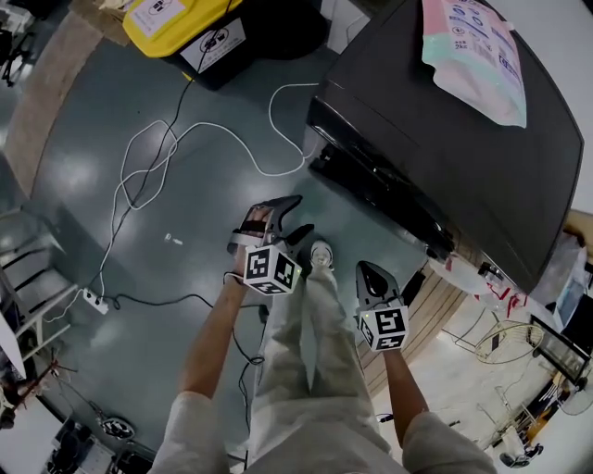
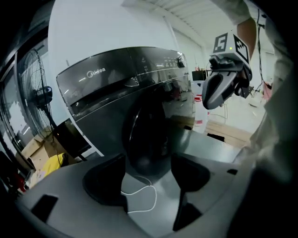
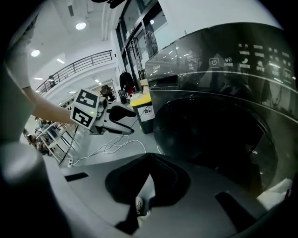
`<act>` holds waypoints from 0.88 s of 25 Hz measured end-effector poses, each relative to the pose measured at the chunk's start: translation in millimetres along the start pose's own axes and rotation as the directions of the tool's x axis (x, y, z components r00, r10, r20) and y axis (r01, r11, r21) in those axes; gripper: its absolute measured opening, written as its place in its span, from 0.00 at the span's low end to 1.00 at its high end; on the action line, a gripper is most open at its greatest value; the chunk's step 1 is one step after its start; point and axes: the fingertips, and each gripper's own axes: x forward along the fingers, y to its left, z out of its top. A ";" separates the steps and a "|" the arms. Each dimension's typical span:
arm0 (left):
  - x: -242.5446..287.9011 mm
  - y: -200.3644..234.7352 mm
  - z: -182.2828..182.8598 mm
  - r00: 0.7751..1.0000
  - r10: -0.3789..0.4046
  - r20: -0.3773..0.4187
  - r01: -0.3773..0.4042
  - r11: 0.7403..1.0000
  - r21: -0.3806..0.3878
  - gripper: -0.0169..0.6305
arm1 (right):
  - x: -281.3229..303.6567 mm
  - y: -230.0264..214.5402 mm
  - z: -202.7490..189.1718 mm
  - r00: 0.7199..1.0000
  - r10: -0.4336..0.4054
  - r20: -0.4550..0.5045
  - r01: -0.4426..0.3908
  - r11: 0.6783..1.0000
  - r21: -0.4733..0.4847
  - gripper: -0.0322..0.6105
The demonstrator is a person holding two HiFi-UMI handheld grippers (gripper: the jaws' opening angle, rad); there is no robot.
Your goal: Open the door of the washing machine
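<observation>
Left claw (image 2: 148, 179) agape — beyond, "Midea" washing machine (image 2: 116, 93), door (image 2: 149, 135) closed

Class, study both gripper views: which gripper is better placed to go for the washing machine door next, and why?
Left, probably. The left gripper has its jaws apart, with the round door centred just beyond them. The right gripper has its jaws together, and the door lies off to its right.

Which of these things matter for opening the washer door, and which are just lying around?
For the job: washing machine, door, left gripper, right gripper.
Lying about: white cable, yellow-lidded bin, pouch on the machine's top, power strip.
</observation>
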 end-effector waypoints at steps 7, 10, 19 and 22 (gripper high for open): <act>55.5 11.7 -5.5 0.999 -0.033 0.016 0.033 0.999 -0.010 0.50 | 10.6 -7.7 -16.2 1.000 0.006 -0.017 -0.006 1.000 0.024 0.05; 71.9 15.6 -4.4 0.999 -0.049 0.020 0.049 0.999 0.005 0.50 | 16.1 -8.8 -20.5 1.000 0.017 -0.024 -0.016 1.000 0.022 0.05; 110.9 23.1 8.8 0.995 -0.095 0.039 0.093 0.995 0.035 0.49 | 23.7 -17.6 -26.2 0.999 0.030 -0.041 -0.028 0.999 0.030 0.05; 119.7 23.5 12.0 0.992 -0.122 0.044 0.120 0.992 0.038 0.49 | 25.9 -21.3 -26.4 0.998 0.036 -0.043 -0.035 0.999 0.028 0.05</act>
